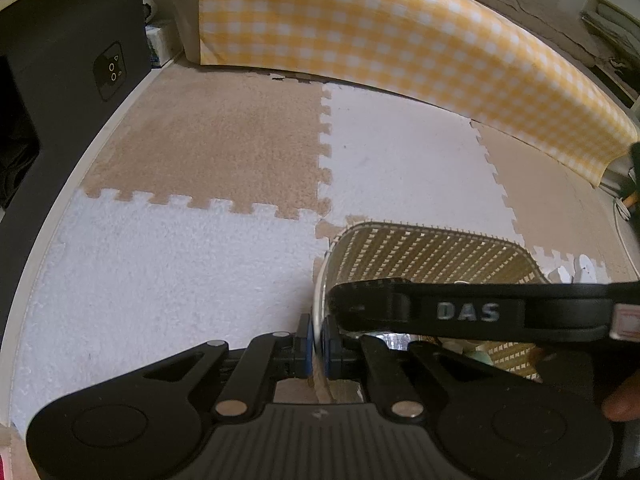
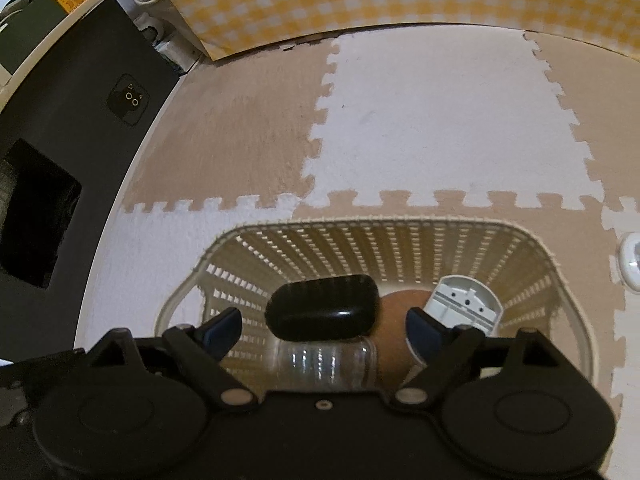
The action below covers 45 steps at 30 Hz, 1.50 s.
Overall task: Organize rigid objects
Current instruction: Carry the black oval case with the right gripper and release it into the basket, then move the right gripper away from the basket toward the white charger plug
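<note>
Nearest the right wrist camera, the right gripper [image 2: 324, 330] stands wide open above the basket [image 2: 560, 272], its blue pads [image 2: 222, 330] well apart and pressing on nothing. Between and just beyond them lies a black oval case [image 2: 322, 306], resting inside the basket on top of a clear plastic bottle [image 2: 326, 364]. Behind the case sits a brown round thing [image 2: 394, 320], partly hidden, and to its right a white plastic part [image 2: 464, 304] with small holes leans against the far right corner of the basket. All four lie within the basket's cream slatted walls.

From the left wrist camera, the left gripper [image 1: 316, 344] is closed tight on the basket's near rim [image 1: 318, 300], one blue pad on each side of the thin wall. A black arm of the right gripper, marked with pale letters, crosses above the basket's opening in that view, and a fingertip [image 1: 622, 400] shows at the right edge.

Around the basket, the floor is covered with interlocking foam mats [image 2: 432, 120] in beige and white. Beyond them hangs a yellow-and-white checked cloth [image 1: 380, 40], and a dark cabinet [image 2: 72, 120] stands to the left. A small white round object [image 2: 632, 258] lies on the mat just right of the basket.
</note>
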{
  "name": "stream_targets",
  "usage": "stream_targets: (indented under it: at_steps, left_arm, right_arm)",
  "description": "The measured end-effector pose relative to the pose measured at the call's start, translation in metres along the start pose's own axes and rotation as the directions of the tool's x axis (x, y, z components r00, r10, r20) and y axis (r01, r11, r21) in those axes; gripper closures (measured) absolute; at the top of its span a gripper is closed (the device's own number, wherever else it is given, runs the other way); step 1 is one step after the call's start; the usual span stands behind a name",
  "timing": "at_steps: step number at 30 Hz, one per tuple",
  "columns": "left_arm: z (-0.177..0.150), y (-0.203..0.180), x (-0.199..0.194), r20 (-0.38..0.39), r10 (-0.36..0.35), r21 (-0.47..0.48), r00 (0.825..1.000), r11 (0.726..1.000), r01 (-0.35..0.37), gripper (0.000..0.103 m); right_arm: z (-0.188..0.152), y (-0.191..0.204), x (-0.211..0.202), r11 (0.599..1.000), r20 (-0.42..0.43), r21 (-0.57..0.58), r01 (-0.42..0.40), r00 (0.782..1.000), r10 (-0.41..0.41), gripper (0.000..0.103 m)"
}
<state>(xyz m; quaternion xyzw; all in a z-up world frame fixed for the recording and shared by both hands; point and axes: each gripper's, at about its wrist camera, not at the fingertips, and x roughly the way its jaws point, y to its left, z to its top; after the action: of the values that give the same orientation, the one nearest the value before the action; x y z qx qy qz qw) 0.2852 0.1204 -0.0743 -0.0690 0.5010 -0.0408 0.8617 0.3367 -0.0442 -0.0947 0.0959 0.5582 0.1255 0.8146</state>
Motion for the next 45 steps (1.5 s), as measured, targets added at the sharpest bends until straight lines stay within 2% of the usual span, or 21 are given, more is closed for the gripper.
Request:
stream_targets:
  at_steps: [8,16,21,28,33,38,45]
  left_arm:
    - [0.0,0.0,0.0,0.0,0.0,-0.001,1.0,1.0,0.0,0.098]
    - [0.0,-0.001,0.0,0.0,0.001,0.0,1.0,1.0,-0.001,0.098]
    - [0.0,-0.001,0.0,0.0,0.001,-0.001,1.0,1.0,-0.001,0.098]
    - [0.0,-0.001,0.0,0.0,0.001,-0.001,1.0,1.0,-0.001,0.098]
    - [0.0,-0.001,0.0,0.0,0.002,0.0,1.0,1.0,-0.002,0.098]
    - [-0.001,0.0,0.0,0.0,0.003,0.002,1.0,1.0,-0.003,0.098]
    - [-0.001,0.002,-0.001,0.0,0.005,0.003,1.0,1.0,-0.005,0.098]
  right_arm:
    - [-0.003,-0.005,-0.032,1.0,0.042,-0.005,-0.023,0.999,0.024,0.011]
    - [-0.006,-0.009,-0.07,0.999,0.088,-0.019,-0.042,0.995,0.044,0.004]
    - [-0.011,-0.015,-0.091,0.998,0.11,-0.044,-0.034,0.993,0.038,0.0]
    - [-0.021,-0.034,-0.117,0.998,0.162,-0.069,-0.005,0.987,0.016,0.0]
    - [-0.027,-0.06,-0.132,0.997,0.232,-0.064,0.041,0.972,-0.025,0.0]
    - [-0.031,-0.099,-0.135,0.993,0.271,-0.01,0.117,0.956,-0.11,0.0]
    - [-0.038,-0.158,-0.129,0.975,0.324,0.06,0.212,0.92,-0.22,0.0]
